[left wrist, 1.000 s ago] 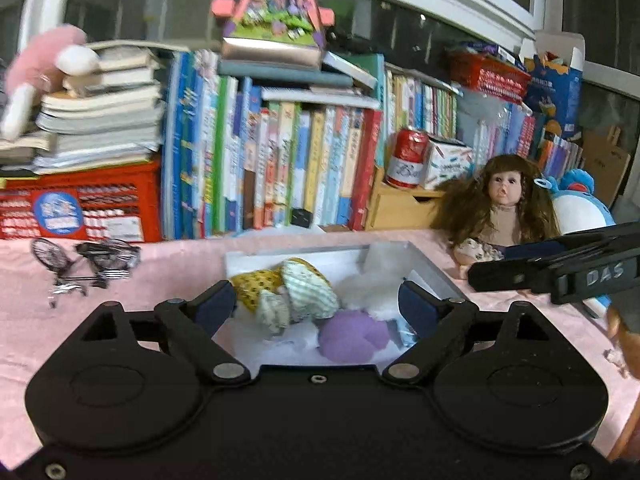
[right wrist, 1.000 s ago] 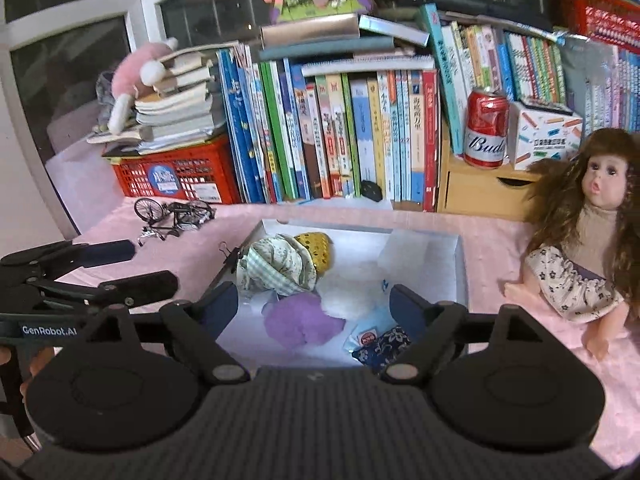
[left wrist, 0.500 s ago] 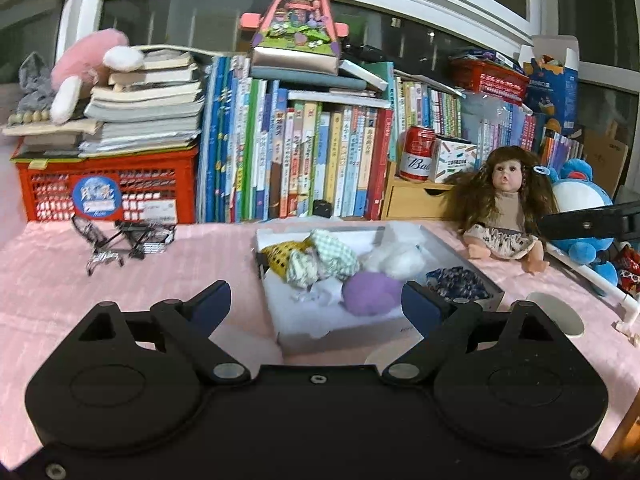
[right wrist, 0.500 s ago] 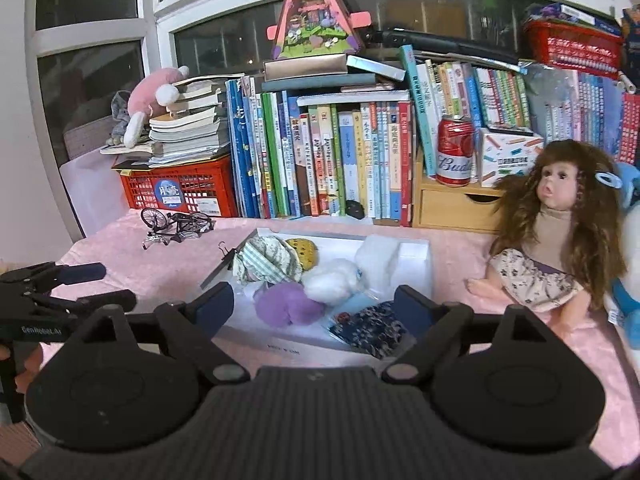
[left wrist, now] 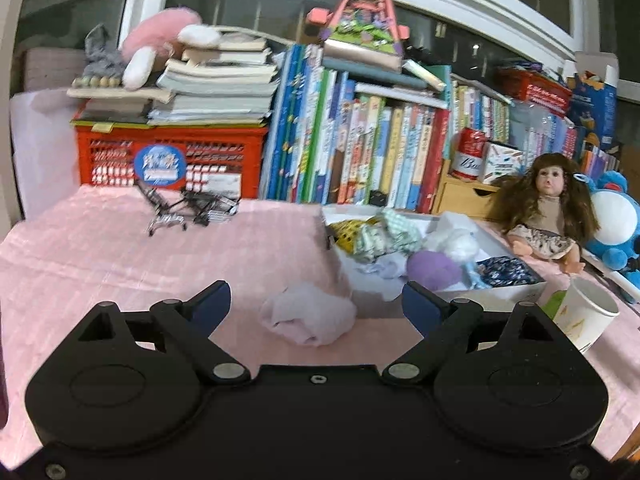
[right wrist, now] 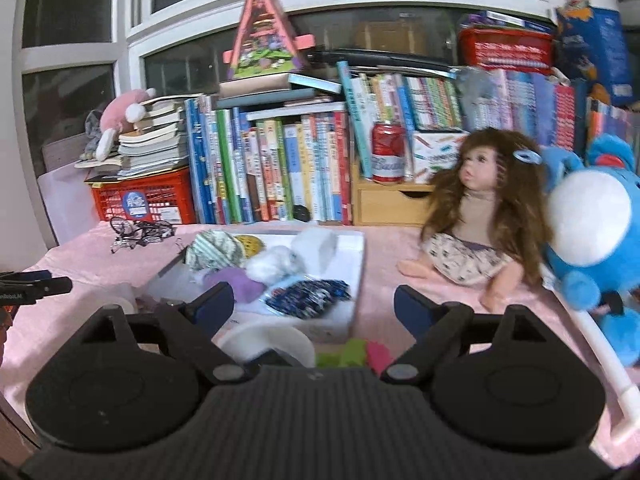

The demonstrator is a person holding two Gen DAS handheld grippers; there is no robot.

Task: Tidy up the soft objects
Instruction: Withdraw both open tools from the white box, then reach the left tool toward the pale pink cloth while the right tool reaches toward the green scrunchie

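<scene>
A white box (left wrist: 508, 293) (right wrist: 358, 276) on the pink tablecloth holds several soft things: a checked green cloth (left wrist: 384, 238) (right wrist: 214, 250), a yellow dotted piece (left wrist: 348, 229), a purple pad (left wrist: 434, 270) (right wrist: 240, 282), white fluff (left wrist: 456, 240) (right wrist: 274, 262) and a dark blue patterned pouch (left wrist: 506, 272) (right wrist: 308, 296). A crumpled pale pink cloth (left wrist: 308, 314) lies on the table in front of the box, between the wide-spread fingers of my open left gripper (left wrist: 316, 304). My right gripper (right wrist: 314, 304) is open too, empty, hovering over the box's near right corner.
A paper cup (left wrist: 584, 314) (right wrist: 268, 344) stands by the box's near corner, with green and pink bits (right wrist: 362, 352) beside it. A doll (right wrist: 476, 216) and blue plush (right wrist: 592, 224) sit at right. Books, a red crate (left wrist: 168, 156), a can (right wrist: 388, 152) and a toy bicycle (left wrist: 188, 208) line the back.
Both grippers have pulled back from over the box toward the table's near side. The pale pink cloth and the paper cup have come into view. The left view has swung left.
</scene>
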